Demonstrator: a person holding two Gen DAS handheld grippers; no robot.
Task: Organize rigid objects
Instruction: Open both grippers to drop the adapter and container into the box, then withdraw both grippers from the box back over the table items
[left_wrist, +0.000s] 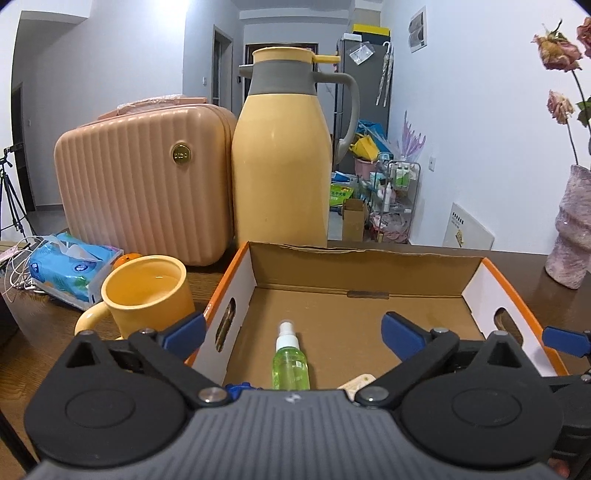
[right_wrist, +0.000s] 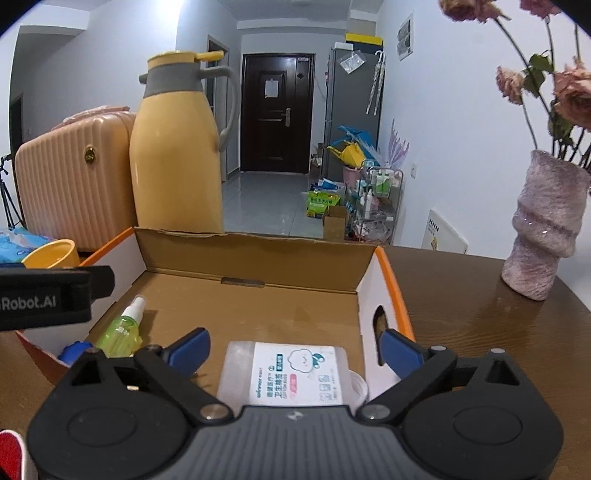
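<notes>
Spray bottle (left_wrist: 290, 360) lies flat in cardboard box (left_wrist: 369, 262), between wide-spread, empty left gripper (left_wrist: 293, 330) fingers; could roll if nudged. One mug (left_wrist: 147, 295), one flask (left_wrist: 280, 158), one case (left_wrist: 144, 181) outside.

Right view: swab box (right_wrist: 295, 373) on box floor between released right gripper (right_wrist: 293, 350) fingers, untouched. Vase (right_wrist: 543, 229) near; careless swing topples it. Two items boxed.

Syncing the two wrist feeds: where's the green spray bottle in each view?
Left wrist: spray bottle at bottom centre, lying on the box floor between the open fingers, nozzle pointing away.
Right wrist: spray bottle at lower left, by the box's left wall, beside the cotton swab case.
Shared landmark: the yellow thermos standing behind the box.
</notes>
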